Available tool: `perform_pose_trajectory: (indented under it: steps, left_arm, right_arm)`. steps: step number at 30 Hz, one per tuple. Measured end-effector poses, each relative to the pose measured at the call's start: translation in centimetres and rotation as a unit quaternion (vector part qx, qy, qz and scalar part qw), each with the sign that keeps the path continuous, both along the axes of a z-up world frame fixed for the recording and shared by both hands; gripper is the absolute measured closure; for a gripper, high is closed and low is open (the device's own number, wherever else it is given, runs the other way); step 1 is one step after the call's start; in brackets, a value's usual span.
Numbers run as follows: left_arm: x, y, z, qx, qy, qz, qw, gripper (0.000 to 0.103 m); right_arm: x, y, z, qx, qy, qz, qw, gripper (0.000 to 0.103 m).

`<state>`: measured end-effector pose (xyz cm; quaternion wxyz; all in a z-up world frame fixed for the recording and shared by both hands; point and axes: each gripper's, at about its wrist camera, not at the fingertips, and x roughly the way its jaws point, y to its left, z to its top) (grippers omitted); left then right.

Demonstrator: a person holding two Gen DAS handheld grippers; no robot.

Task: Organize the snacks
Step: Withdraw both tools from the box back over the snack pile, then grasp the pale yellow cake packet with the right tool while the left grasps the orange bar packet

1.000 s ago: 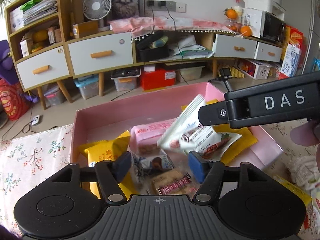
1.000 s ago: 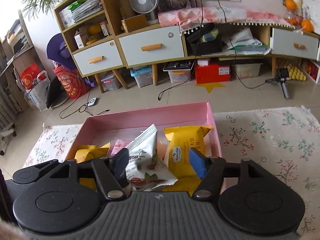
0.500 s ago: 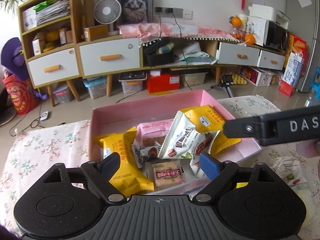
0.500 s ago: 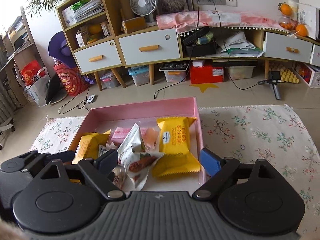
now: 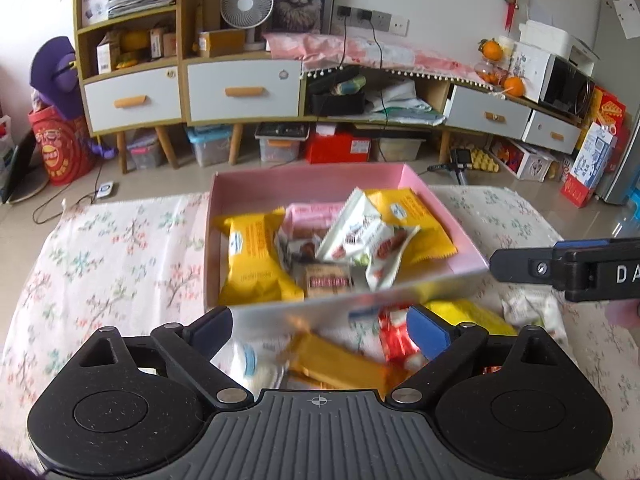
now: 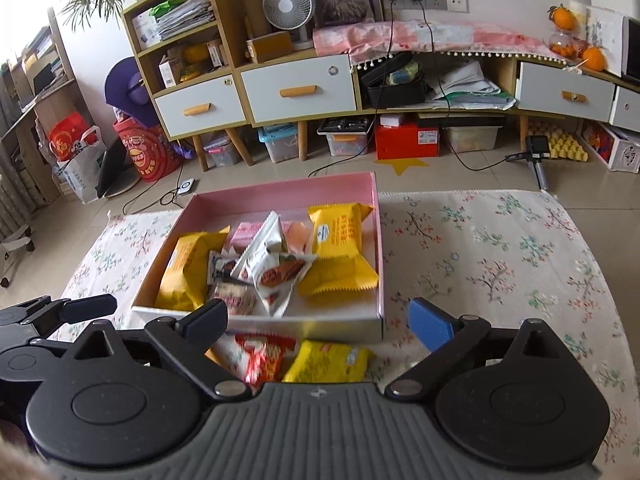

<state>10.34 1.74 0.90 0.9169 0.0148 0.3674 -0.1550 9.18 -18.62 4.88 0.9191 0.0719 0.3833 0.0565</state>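
A pink box (image 5: 320, 172) on the floral cloth holds several snack packets: two yellow ones (image 5: 252, 256), a white nut packet (image 5: 360, 236) and a small brown one (image 5: 328, 280). My left gripper (image 5: 320, 330) hangs in front of the box's near wall, its jaws opening with nothing gripped; a golden bar (image 5: 336, 364) and a red wrapper (image 5: 396, 340) lie loose on the cloth beneath. My right gripper (image 6: 320, 318) stands at the same wall (image 6: 280, 322), jaws opening and empty, above a red-white wrapper (image 6: 260, 356) and a yellow packet (image 6: 328, 364).
More loose packets (image 5: 532, 308) lie on the cloth right of the box. One finger (image 5: 520, 268) of the right gripper reaches in from the right in the left wrist view. Beyond the cloth are tiled floor, storage bins and a low cabinet (image 6: 296, 92).
Both grippers have pulled back from inside the box to its near side and their jaws have widened. The white nut packet the right gripper held now lies in the box.
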Motion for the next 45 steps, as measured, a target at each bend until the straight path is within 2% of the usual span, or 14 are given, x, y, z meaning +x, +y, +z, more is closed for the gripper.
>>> perform_pose_trajectory:
  steps: [13,21,25,30,36,45]
  left_arm:
    - [-4.8,1.3,-0.4,-0.003,0.015,0.002,0.9999,0.005]
    - [-6.8,1.8,-1.6,0.001,0.014,-0.005,0.9999,0.002]
    - [-7.5,2.3,-1.9,-0.012,0.018,-0.010,0.9997,0.002]
    - [-8.1,2.7,-2.5,-0.006,0.007,-0.024,0.9997,0.002]
    - [-8.7,3.1,-3.8,0.000,0.005,-0.041,0.9991,0.002]
    - [-9.3,3.7,-5.8,-0.018,0.020,-0.092,0.9954,0.004]
  right_arm:
    - [-3.6,-0.4,-0.4,-0.001,0.005,0.008,1.000,0.004]
    - [-5.7,-0.3,-1.8,-0.014,0.005,0.026,1.000,0.003]
    - [-6.5,-0.4,-2.4,-0.017,0.008,0.034,0.999,0.002]
    - [-7.2,-1.0,-3.0,-0.016,0.012,0.038,0.999,0.001]
    - [-8.0,-2.0,-3.9,-0.039,0.008,0.040,0.998,0.000]
    - [-8.6,-3.4,-5.7,-0.062,0.028,0.038,0.997,0.001]
